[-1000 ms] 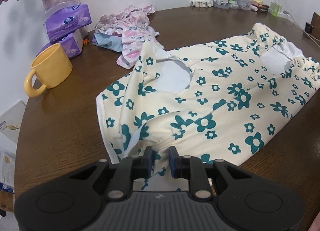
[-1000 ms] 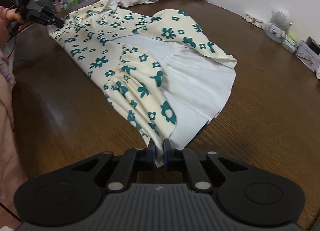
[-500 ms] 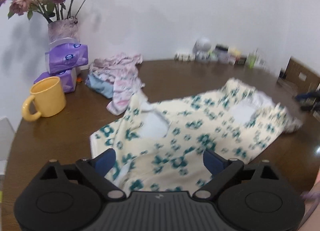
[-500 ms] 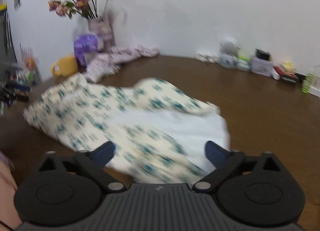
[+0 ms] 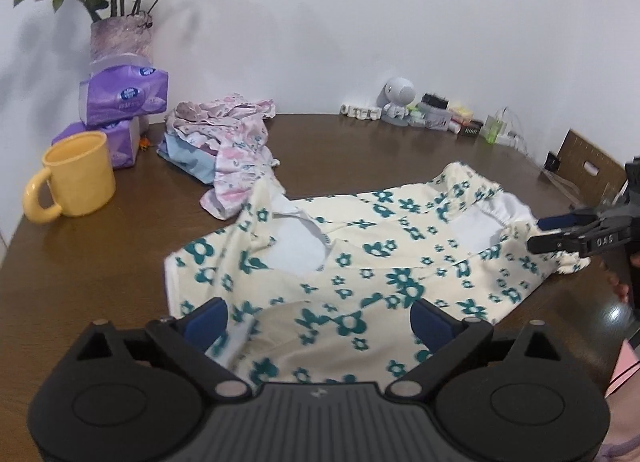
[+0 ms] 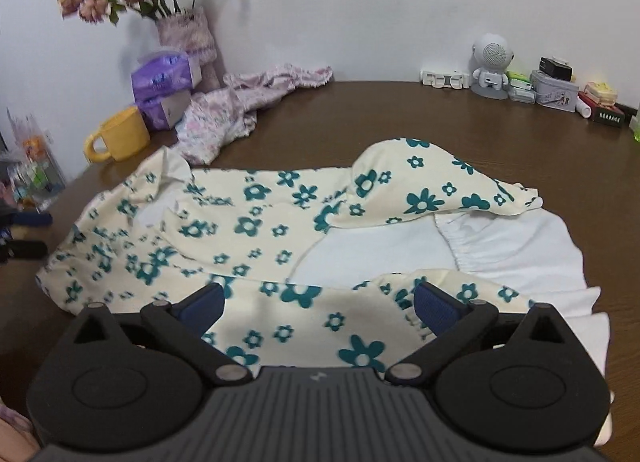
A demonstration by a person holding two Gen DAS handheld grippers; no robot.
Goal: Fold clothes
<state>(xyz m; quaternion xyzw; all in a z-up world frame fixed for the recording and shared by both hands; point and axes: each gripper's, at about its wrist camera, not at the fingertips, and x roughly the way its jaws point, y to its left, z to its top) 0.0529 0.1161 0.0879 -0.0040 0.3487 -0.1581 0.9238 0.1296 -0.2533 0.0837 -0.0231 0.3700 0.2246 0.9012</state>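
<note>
Both grippers, left [image 5: 318, 316] and right [image 6: 318, 304], just opened, empty; floral dress [image 6: 260, 221] half-folded; pink clothes [image 5: 232, 141] at eleven o'clock untouched.

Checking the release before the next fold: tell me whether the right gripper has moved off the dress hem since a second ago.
Yes. The right gripper, jaws just opened and empty, has let go of the floral dress and pulled back, swinging to face the wall; the white speaker figure now sits ahead.
</note>
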